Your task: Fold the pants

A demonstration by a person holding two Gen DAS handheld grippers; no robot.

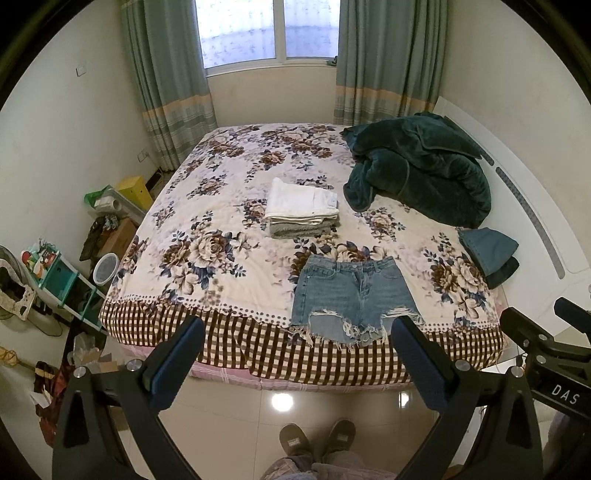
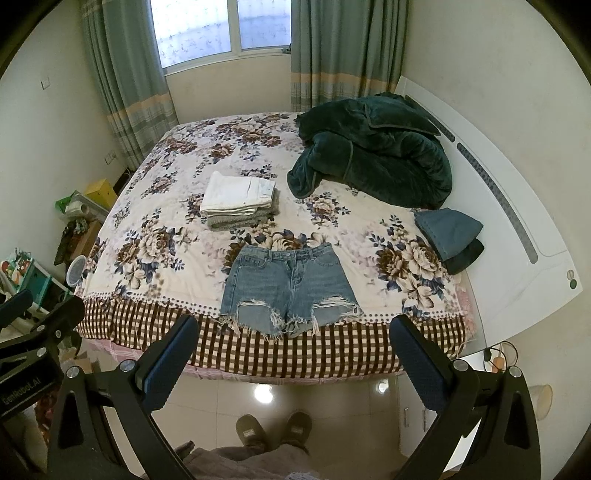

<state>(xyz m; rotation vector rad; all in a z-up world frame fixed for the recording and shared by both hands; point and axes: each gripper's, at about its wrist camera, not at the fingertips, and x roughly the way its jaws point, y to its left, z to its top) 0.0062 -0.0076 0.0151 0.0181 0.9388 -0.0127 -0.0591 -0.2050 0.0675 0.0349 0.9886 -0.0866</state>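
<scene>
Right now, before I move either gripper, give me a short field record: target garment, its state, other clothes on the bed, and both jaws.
target: denim shorts, near edge of the bed
state: spread flat, unfolded, waistband away from the person, frayed hems at the bed's edge
folded stack: white and grey clothes, behind the shorts
folded pile: blue and dark items, right side
loose: dark green blanket, far right
left gripper: jaws open, empty
right gripper: jaws open, empty

Window (image 1: 269,29) daylight, floor glare, fisheye-warped edges
</scene>
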